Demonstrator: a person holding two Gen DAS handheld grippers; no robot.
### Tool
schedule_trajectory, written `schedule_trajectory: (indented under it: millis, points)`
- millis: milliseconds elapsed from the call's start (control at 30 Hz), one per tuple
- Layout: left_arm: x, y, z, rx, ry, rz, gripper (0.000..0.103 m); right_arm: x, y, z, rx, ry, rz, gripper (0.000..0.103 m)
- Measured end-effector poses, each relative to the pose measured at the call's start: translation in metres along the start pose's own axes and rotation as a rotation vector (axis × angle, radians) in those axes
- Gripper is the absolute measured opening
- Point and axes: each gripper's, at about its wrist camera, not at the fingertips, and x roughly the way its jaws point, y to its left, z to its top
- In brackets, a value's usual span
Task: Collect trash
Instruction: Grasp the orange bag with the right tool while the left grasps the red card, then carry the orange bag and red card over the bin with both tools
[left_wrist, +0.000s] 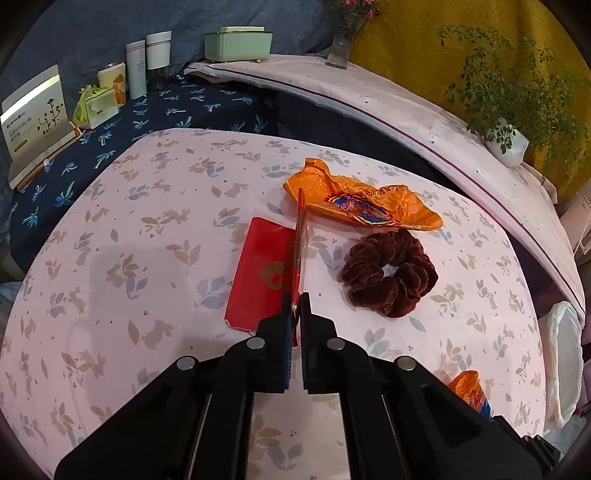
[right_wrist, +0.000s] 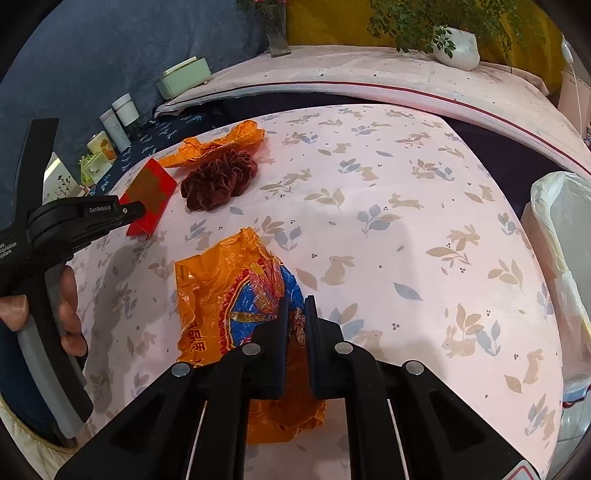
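Observation:
My left gripper (left_wrist: 295, 300) is shut on the thin raised flap of a red envelope (left_wrist: 258, 273), which lies on the pink rabbit-print cloth. The right wrist view shows the same grip from the side, with the left gripper (right_wrist: 135, 211) at the red envelope (right_wrist: 151, 184) and a hand (right_wrist: 70, 306) on its handle. My right gripper (right_wrist: 297, 302) is shut on a crumpled orange and blue plastic wrapper (right_wrist: 221, 295) near the table's front. A second orange wrapper (left_wrist: 362, 203) lies behind a dark red velvet scrunchie (left_wrist: 388, 273).
A bin lined with a white bag (right_wrist: 561, 229) stands off the table's right edge. Cartons, cups and a green box (left_wrist: 238, 44) line the back left on a dark blue cloth. A potted plant (right_wrist: 458, 48) and a glass vase (right_wrist: 277, 33) sit on the ledge behind.

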Motion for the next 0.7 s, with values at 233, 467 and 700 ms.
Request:
schedule_trajectory:
  millis: [233,467,700]
  points:
    - [-0.037,-0.013,-0.021,-0.006,-0.015,-0.035,0.002,-0.030,-0.012,0.002,0.037,-0.059,0.010,0.007]
    - [-0.067,-0.047,-0.045,0.029,-0.017,-0.091,0.002,-0.066,-0.028,0.006,0.068,-0.129,0.010,0.006]
    - [-0.087,-0.088,-0.060,0.079,-0.015,-0.151,0.002,-0.103,-0.052,0.010,0.104,-0.202,-0.002,0.006]
